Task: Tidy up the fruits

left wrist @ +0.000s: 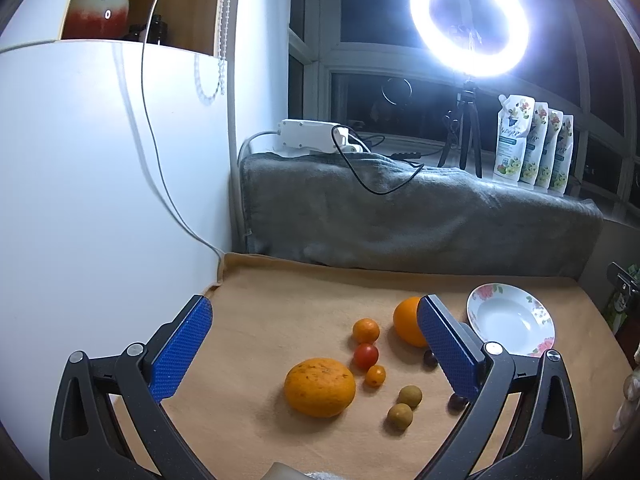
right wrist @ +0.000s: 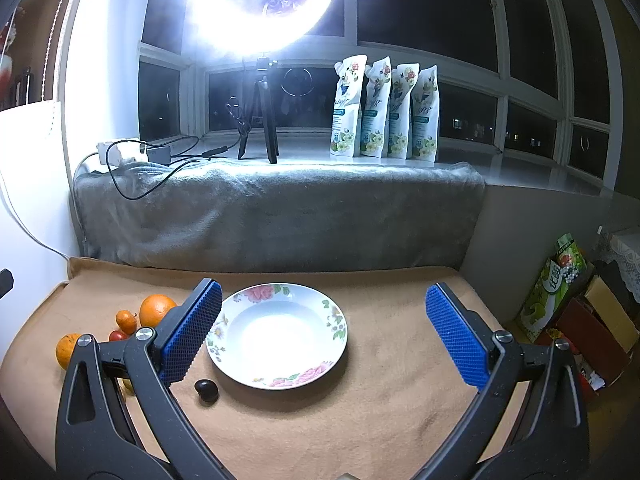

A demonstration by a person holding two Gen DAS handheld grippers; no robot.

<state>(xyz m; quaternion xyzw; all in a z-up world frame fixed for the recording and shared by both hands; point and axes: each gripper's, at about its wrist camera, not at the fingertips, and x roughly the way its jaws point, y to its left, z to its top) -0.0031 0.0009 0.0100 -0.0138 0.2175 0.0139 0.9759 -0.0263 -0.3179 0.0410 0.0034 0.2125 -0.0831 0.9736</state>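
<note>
In the left wrist view, fruits lie on a tan cloth: a big speckled orange, a smooth orange, a small mandarin, a red cherry tomato, an orange cherry tomato, two brownish longans and two dark grapes, partly hidden by a finger. My left gripper hovers open above them, holding nothing. A white floral plate sits empty to the right. In the right wrist view, my right gripper stands open over the plate; a dark grape lies beside its near-left rim.
A grey towel covers the ledge behind the cloth. On the sill stand a lit ring light on a tripod, a white power strip with cables, and several refill pouches. A white panel borders the left; boxes lie right.
</note>
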